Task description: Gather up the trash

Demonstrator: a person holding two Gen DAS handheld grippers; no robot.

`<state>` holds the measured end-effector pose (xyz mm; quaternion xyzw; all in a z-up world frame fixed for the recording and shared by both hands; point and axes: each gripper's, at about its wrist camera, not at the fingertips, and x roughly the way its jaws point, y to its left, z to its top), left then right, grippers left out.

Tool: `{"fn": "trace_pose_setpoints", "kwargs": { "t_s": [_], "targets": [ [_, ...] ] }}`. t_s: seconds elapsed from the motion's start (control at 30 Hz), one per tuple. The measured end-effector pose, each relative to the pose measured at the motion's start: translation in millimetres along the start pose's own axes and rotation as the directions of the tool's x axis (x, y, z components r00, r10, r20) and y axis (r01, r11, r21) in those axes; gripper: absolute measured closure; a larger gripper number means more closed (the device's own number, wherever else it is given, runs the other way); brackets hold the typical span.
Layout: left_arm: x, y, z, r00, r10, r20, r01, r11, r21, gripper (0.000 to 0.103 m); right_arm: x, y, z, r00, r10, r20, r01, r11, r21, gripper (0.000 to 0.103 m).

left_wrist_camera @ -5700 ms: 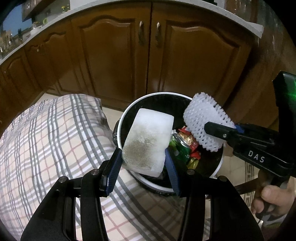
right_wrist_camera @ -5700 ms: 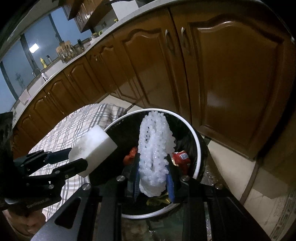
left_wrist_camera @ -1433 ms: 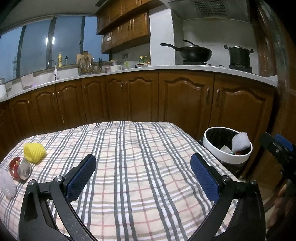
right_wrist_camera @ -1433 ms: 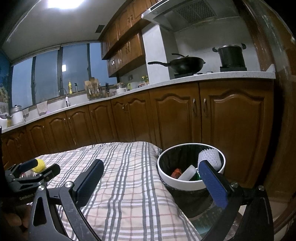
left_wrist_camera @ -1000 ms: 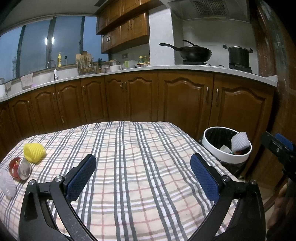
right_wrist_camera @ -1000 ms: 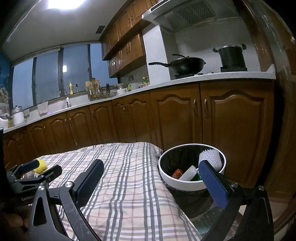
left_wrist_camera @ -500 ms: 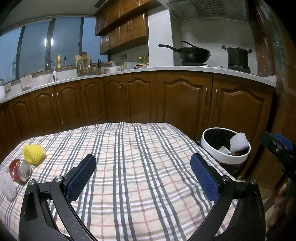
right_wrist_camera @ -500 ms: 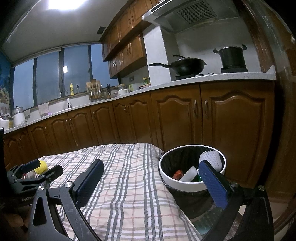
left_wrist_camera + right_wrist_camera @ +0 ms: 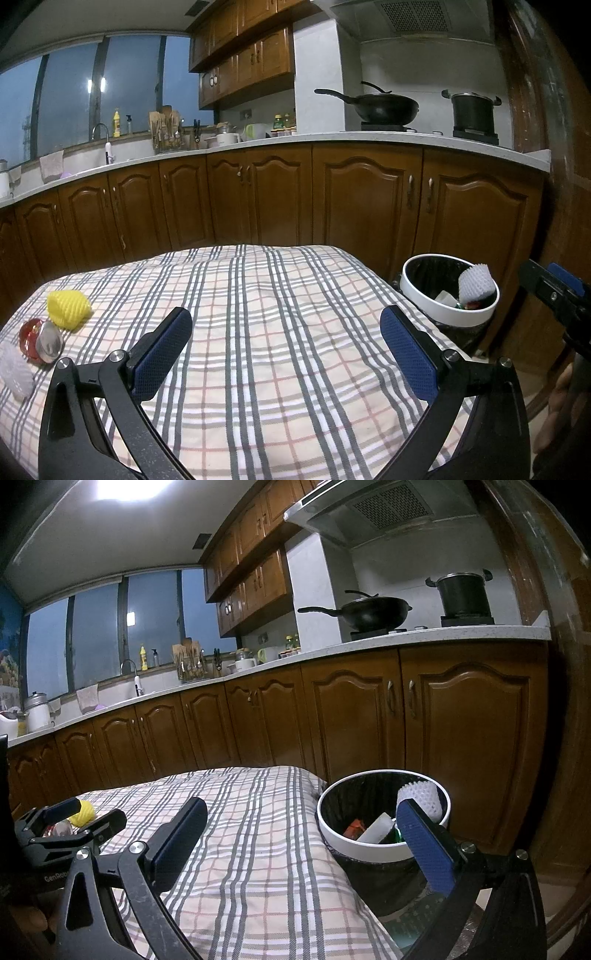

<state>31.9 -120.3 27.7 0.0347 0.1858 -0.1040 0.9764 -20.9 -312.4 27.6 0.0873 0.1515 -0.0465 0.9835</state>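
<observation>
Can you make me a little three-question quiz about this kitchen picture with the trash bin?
1. True or false: both the left claw and the right claw are open and hold nothing.
2. Where is the white foam net?
A. on the checked cloth
B. in the trash bin, leaning at its rim
C. on the counter
3. Fill the gap: the yellow foam net lies on the checked cloth next to a red and silver ____.

Key: 1 true; 2 B; 3 wrapper.
</observation>
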Motion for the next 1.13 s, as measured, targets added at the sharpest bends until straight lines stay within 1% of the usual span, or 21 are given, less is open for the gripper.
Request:
{"fn": "trace_pose_setpoints", "kwargs": {
  "t_s": [0.6,1.0,1.13],
  "targets": [
    [-0.2,-0.3,-0.1,1.0,-0.003,-0.002,0.003,1.0,0.0,0.0,-1.1,2.0,0.8,1.0,0.002,0.0,-0.002,1.0,0.001,0.0],
    [0.0,6.0,0.3,0.999,-0.03,-0.011,0.03,0.999,-0.009,0.0,-1.5,7.3,5.2,1.0,0.009,-0.011,-0.009,1.0,-0.001,0.0],
    [4.2,10.4,-1.0,0.999,-0.039,-0.028,0.039,0.999,-0.019,0.0,2.9,9.5,6.3,1.0,0.01,-0.025,-0.01,1.0,0.003,0.0]
  ]
}}
